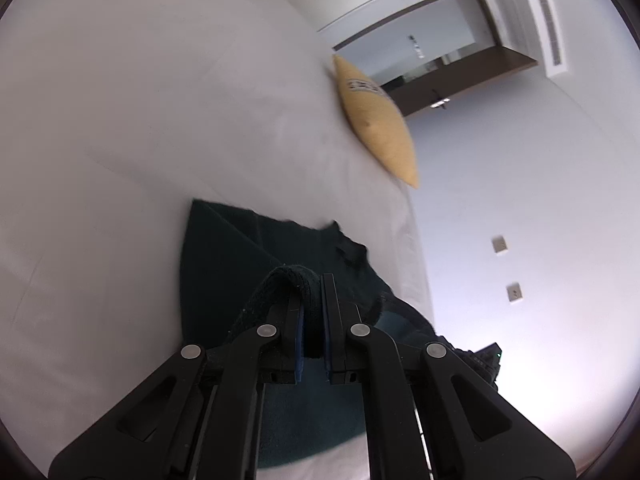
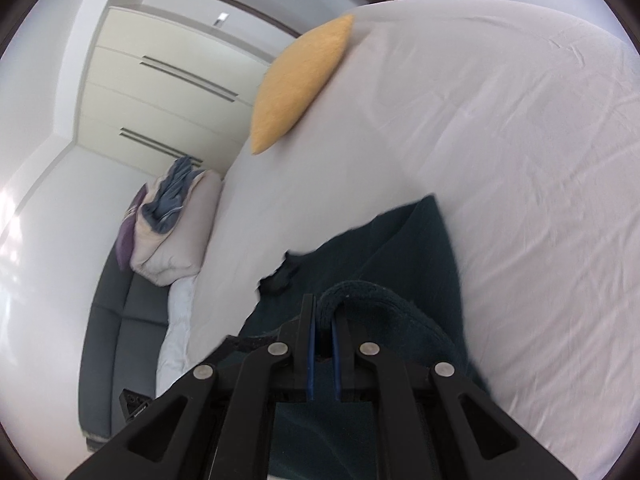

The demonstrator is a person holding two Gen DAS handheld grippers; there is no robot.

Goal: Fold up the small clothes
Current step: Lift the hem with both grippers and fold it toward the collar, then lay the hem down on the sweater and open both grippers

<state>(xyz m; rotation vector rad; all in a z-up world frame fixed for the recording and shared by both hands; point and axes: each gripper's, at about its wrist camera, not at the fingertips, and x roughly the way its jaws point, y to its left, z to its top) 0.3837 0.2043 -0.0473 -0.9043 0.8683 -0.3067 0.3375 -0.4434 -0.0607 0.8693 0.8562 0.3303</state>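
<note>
No text could be read anywhere. The yellow cushion [image 1: 376, 120] on the bed carried a dark printed patch near its upper end in the left wrist view, but the marks on it were too blurred and small to make out as letters. In the right wrist view the same cushion [image 2: 298, 84] showed only plain fabric. Nothing else in either view bore a label, brand, number or sign.

Both the left gripper [image 1: 311, 300] and right gripper [image 2: 324, 316] have matte black linkages, silver rivets, and blue-lined jaws
</note>
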